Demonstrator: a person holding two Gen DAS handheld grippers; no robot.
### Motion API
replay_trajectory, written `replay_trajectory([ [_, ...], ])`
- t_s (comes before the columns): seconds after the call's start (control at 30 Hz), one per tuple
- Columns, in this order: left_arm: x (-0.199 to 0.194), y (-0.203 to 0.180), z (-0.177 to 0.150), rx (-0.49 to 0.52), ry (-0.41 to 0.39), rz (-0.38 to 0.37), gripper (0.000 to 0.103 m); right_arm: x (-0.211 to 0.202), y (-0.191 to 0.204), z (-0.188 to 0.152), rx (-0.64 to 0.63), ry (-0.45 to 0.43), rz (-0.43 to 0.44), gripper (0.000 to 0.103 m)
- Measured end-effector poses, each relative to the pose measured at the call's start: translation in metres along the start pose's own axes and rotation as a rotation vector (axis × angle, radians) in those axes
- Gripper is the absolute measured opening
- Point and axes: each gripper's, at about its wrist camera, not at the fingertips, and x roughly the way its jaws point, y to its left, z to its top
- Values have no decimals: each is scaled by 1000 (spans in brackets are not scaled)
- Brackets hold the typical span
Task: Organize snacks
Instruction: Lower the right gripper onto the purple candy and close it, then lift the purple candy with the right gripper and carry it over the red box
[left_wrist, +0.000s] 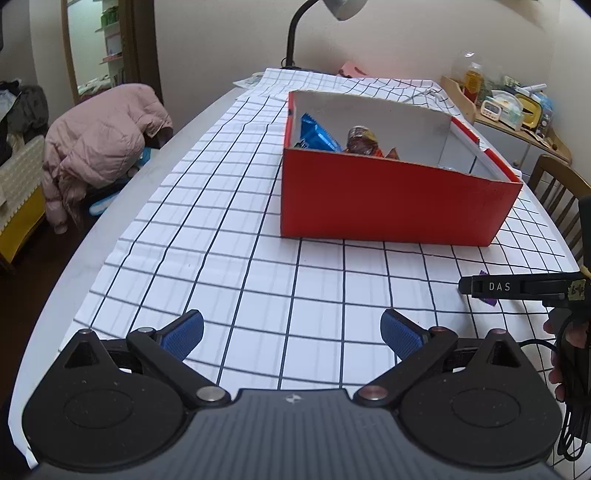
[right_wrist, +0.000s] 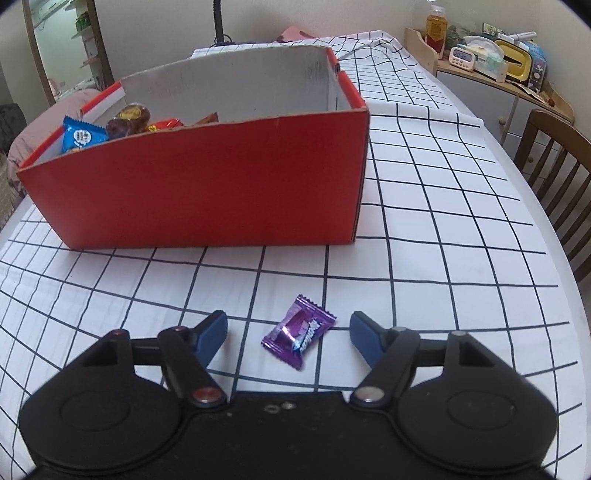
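Note:
A red cardboard box (left_wrist: 388, 203) (right_wrist: 207, 199) stands on the checked tablecloth and holds a blue packet (left_wrist: 317, 134) (right_wrist: 81, 136), a brown wrapped cake (left_wrist: 362, 140) (right_wrist: 129, 120) and other wrappers. A purple candy (right_wrist: 299, 330) lies on the cloth in front of the box, between the open fingers of my right gripper (right_wrist: 288, 336). My left gripper (left_wrist: 291, 332) is open and empty, over bare cloth left of the right gripper (left_wrist: 517, 290), which shows at the right edge of the left wrist view with a bit of the purple candy (left_wrist: 489, 301) under it.
A desk lamp (left_wrist: 295, 33) stands behind the box. A wooden chair (right_wrist: 554, 173) is at the table's right edge, with a cluttered shelf (right_wrist: 491, 55) beyond. A pink jacket (left_wrist: 99, 140) hangs on a chair to the left.

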Motion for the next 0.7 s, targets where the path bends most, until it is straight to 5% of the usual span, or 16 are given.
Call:
replay_trajectory([
  [0.23,-1,5,-5,-25,10,4,102,1,4,-1,-50,-15,-33,57],
  [0.5,-3,5,-7,-14,15,5,102,-4,5,-6,-60,-46,-21,29],
  [0.7,-4,2,-6,1,16,0,102,-12,-3,-13,-35,-59,6,24],
])
